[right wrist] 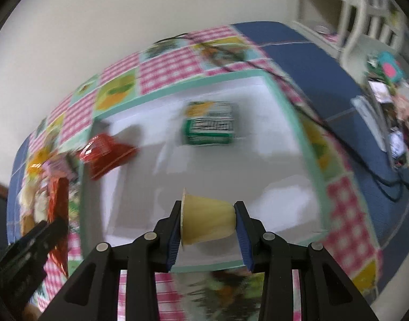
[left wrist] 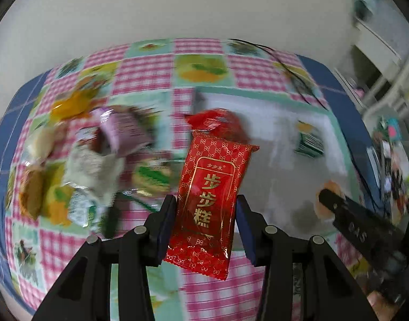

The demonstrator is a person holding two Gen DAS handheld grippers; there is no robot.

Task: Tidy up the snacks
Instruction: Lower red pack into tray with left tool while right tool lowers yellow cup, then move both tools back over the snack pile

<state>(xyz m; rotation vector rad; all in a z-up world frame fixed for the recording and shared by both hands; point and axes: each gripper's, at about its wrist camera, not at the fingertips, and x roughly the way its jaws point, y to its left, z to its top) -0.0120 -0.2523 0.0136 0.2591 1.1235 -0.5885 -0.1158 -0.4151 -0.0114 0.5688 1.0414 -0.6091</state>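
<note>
My left gripper (left wrist: 205,200) is shut on a red snack packet (left wrist: 209,195) with gold characters, held upright above the checked tablecloth. In the right wrist view my right gripper (right wrist: 208,210) is shut on a yellow jelly cup (right wrist: 208,219) lying sideways between the pads, over the white tray (right wrist: 151,96) with a mint-green rim. In that tray lie a green packet (right wrist: 209,125) and a second red packet (right wrist: 105,155) at its left corner. The left wrist view shows the same tray (left wrist: 257,93), green packet (left wrist: 310,140) and second red packet (left wrist: 217,121). A blurred pile of loose snacks (left wrist: 84,160) lies left of the tray.
A black cable (left wrist: 292,72) runs over the tablecloth behind the tray. Blue cloth (right wrist: 311,50) covers the table's edges. A white chair (right wrist: 364,26) and shelves stand at the right, a plain wall behind. The right gripper's finger (left wrist: 338,206) shows at the left view's right edge.
</note>
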